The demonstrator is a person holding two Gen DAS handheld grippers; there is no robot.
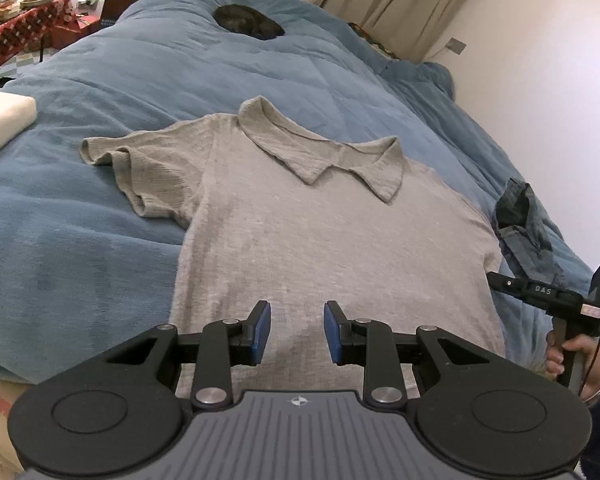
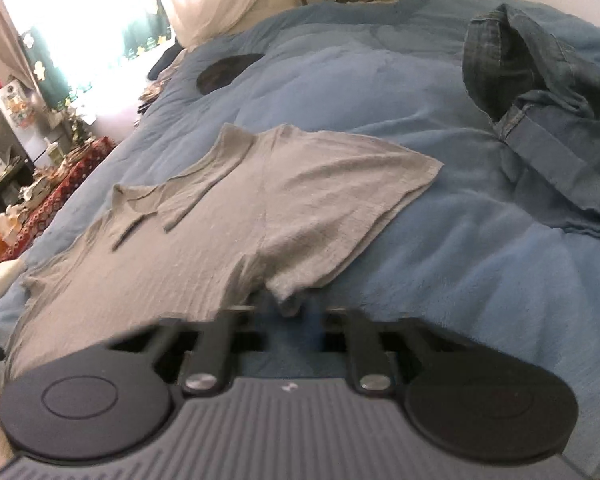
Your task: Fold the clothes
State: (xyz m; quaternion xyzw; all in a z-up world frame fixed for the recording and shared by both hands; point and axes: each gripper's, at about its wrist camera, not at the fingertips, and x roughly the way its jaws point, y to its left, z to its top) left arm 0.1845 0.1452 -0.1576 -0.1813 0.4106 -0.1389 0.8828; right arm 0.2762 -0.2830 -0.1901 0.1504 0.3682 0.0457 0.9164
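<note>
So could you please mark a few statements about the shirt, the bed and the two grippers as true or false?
1. The grey shirt lies spread on a blue blanket. True.
2. The shirt has no collar. False: a collar lies folded at its neck.
3. The left gripper stands open above the shirt with nothing between its pads. True.
4. The right gripper is wide open, well away from the shirt. False: it is shut on a bit of the shirt's edge by the right sleeve.
5. A denim garment lies on the blanket to the right of the shirt. True.
</note>
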